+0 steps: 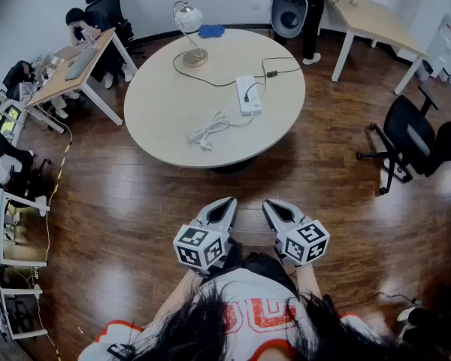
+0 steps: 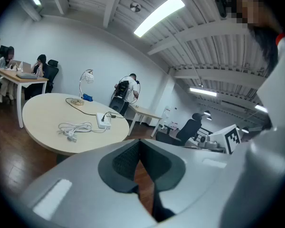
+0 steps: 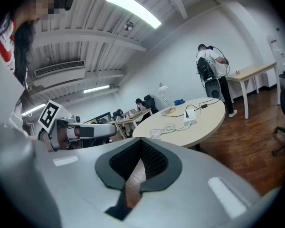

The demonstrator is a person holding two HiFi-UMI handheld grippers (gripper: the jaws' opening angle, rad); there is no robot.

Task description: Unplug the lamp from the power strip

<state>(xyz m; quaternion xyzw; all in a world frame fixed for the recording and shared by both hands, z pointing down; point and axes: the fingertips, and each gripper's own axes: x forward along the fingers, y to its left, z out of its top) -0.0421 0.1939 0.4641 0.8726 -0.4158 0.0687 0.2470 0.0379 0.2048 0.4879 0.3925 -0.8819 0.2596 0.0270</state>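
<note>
We hold the left gripper (image 1: 227, 204) and the right gripper (image 1: 270, 205) low over the wooden floor (image 1: 135, 201), close to the body. In each gripper view the jaws are pressed together with nothing between them. The power strip (image 1: 248, 95) lies straight ahead on the round table (image 1: 165, 119), well apart from both grippers and roughly midway between their lines of reach. Its long axis points away from us. The lamp (image 1: 189, 28) stands on the far side of the table, and its black plug (image 1: 247, 96) is seated near the middle of the strip, with the black cord (image 1: 282, 61) leaving toward the right. We judge neither gripper clearly nearer. Since the cord exits rightward, the right gripper seems better placed to pull the plug upward while the left steadies the strip's near end.
</note>
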